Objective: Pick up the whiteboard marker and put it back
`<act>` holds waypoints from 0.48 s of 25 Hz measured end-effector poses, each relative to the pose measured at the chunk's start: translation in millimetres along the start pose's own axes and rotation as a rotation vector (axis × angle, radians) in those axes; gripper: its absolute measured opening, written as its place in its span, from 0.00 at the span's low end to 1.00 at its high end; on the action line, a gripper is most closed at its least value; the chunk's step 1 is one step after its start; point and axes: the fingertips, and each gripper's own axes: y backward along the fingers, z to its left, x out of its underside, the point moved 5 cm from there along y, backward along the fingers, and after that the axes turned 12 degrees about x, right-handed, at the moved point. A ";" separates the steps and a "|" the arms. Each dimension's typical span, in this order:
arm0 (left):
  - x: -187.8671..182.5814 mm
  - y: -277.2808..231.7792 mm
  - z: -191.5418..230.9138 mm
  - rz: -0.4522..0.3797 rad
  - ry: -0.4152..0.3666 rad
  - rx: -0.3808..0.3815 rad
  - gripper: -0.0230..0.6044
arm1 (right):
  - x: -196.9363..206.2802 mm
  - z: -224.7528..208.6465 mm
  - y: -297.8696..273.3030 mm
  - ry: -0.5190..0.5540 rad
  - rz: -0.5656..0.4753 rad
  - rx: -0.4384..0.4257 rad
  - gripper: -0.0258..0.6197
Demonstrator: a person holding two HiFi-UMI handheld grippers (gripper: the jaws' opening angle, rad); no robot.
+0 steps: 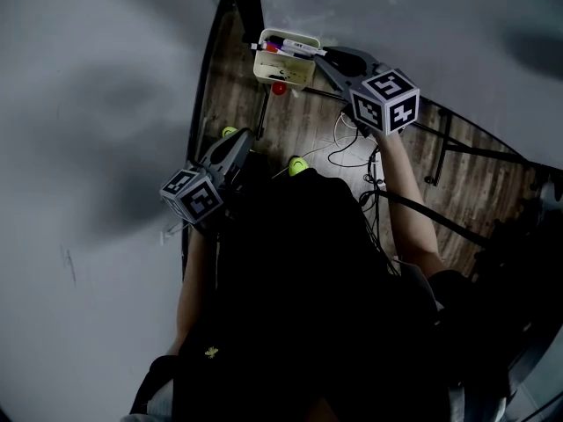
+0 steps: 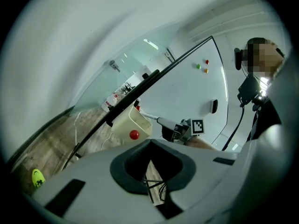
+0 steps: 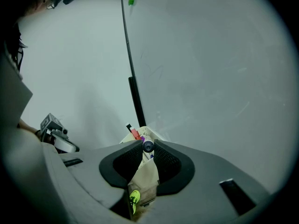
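Right gripper view looks straight down the jaws of the right gripper (image 3: 148, 148). They stand a little apart and are clamped on the whiteboard marker (image 3: 148, 146), seen end-on as a dark round end pinched between the ribbed pads (image 3: 163, 160). Just beyond it is the cream holder (image 3: 154, 135) with other pens (image 3: 135, 133) sticking out of it, against the whiteboard (image 3: 210, 78).

From the head view, the right gripper (image 1: 324, 55) reaches in from the holder's right side. The whiteboard marker (image 1: 297, 51) lies roughly level across the open top of the holder (image 1: 283, 72), near its far rim, over the other pens (image 1: 271, 44). Whether it touches the rim or those pens cannot be told. A red round spot (image 1: 279, 88) sits on the holder's near wall.

The left gripper (image 1: 242, 139) hangs well apart from the holder, lower and to the left, over the wood floor (image 1: 308, 121). In the left gripper view its jaws (image 2: 150, 146) are drawn together to a thin slit with nothing between them, only floor and cables (image 2: 156, 185) showing through. That view also shows the holder (image 2: 138, 125), the red spot (image 2: 134, 135), and the right gripper (image 2: 164, 122) pointing the marker (image 2: 148, 116) at the holder's upper edge.
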 end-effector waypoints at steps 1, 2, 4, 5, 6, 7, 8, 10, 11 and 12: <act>0.4 0.2 -0.4 0.005 0.002 -0.001 0.09 | 1.1 -0.1 -0.9 -0.006 0.001 -0.002 0.15; 0.3 -0.2 -0.8 0.010 0.003 -0.001 0.09 | 2.0 -0.5 -1.7 -0.012 0.001 -0.003 0.15; 0.2 -1.6 -0.8 0.019 0.000 -0.001 0.09 | 3.5 -2.2 -2.8 -0.021 0.001 -0.005 0.15; 0.4 -2.1 -0.3 0.022 -0.002 -0.001 0.09 | 4.5 -2.8 -3.2 -0.025 0.001 -0.006 0.15; 0.6 -2.4 0.2 0.025 -0.003 -0.001 0.09 | 5.7 -3.0 -3.6 -0.028 0.002 -0.007 0.15; 0.5 -2.8 0.5 0.027 -0.003 -0.001 0.09 | 7.0 -3.3 -4.0 -0.032 0.002 -0.008 0.15; 0.2 -3.5 0.6 0.031 -0.002 -0.001 0.09 | 8.4 -3.8 -4.3 -0.036 0.002 -0.008 0.15; -0.9 -5.5 0.0 0.037 0.001 0.000 0.09 | 10.4 -5.2 -4.5 -0.046 -0.001 -0.008 0.15; -1.9 -6.5 -0.8 0.039 0.001 0.001 0.09 | 11.1 -5.8 -4.5 -0.049 -0.002 -0.008 0.15; -2.9 -7.3 -1.4 0.041 -0.001 0.003 0.09 | 11.6 -6.2 -4.5 -0.051 -0.004 -0.007 0.16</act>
